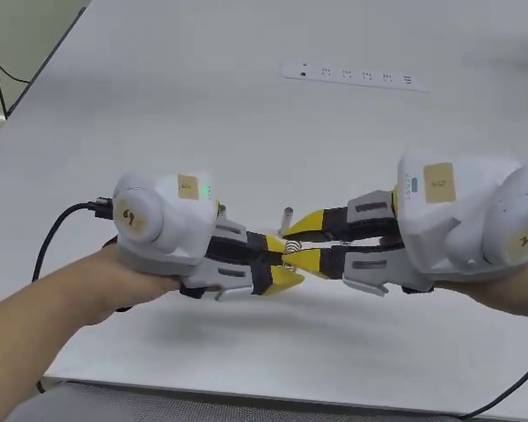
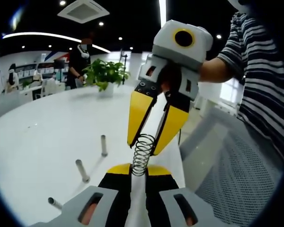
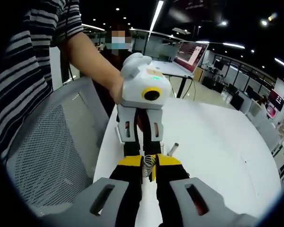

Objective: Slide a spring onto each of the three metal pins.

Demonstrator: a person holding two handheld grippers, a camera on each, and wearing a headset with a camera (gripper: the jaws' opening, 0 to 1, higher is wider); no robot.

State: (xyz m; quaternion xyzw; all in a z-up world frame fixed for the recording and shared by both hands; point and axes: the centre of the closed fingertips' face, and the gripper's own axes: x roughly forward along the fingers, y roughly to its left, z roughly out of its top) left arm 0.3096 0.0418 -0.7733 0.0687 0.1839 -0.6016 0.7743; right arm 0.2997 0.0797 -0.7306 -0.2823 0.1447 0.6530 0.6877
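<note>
White workbench [image 1: 158, 105] in an open office, with a power strip [image 1: 352, 75] lying well beyond the 3 metal pins [image 2: 82, 170]; the pins stand on the bench, apart from one another; on the person's side of the pins the 2 grippers meet tip to tip above the surface, the spring [image 2: 143, 155] bridging them; the left gripper [image 2: 138, 170] has its jaws pressed onto the spring's near end; the right gripper [image 3: 149, 164] has a jaw tip on either side of the other end, though whether they squeeze it I cannot tell.
</note>
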